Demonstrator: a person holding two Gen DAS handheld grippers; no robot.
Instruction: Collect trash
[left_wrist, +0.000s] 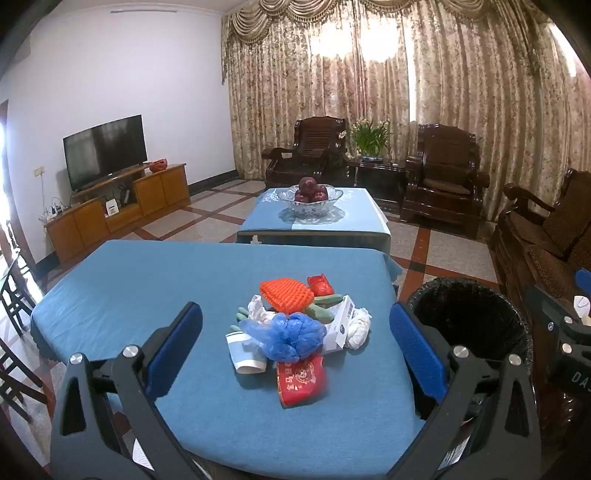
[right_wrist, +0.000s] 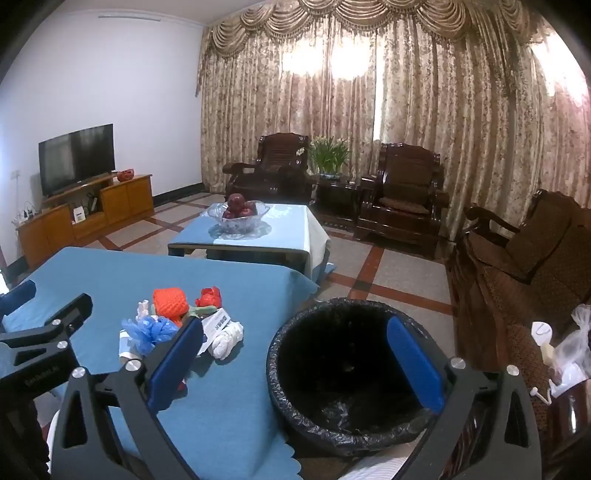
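A heap of trash lies on the blue-clothed table (left_wrist: 129, 295): an orange foam net (left_wrist: 286, 295), a crumpled blue plastic bag (left_wrist: 291, 334), a paper cup (left_wrist: 245, 350), a red packet (left_wrist: 301, 380), a white box (left_wrist: 341, 325), white wads (left_wrist: 360, 328) and a red wrapper (left_wrist: 319, 284). My left gripper (left_wrist: 295, 332) hovers before the heap, wide open and empty. To the table's right, a black-lined bin (right_wrist: 347, 369) stands on the floor. My right gripper (right_wrist: 295, 354) hangs over the bin's near side, wide open and empty. The heap (right_wrist: 184, 321) lies left of it.
A low table (left_wrist: 314, 225) with a glass bowl of red apples (left_wrist: 310, 195) stands beyond. Dark wooden armchairs (left_wrist: 443, 173) and a sofa (right_wrist: 517, 266) line the back and right. A TV (left_wrist: 103, 151) on a cabinet sits left. Chairs (left_wrist: 14, 295) flank the table's left side.
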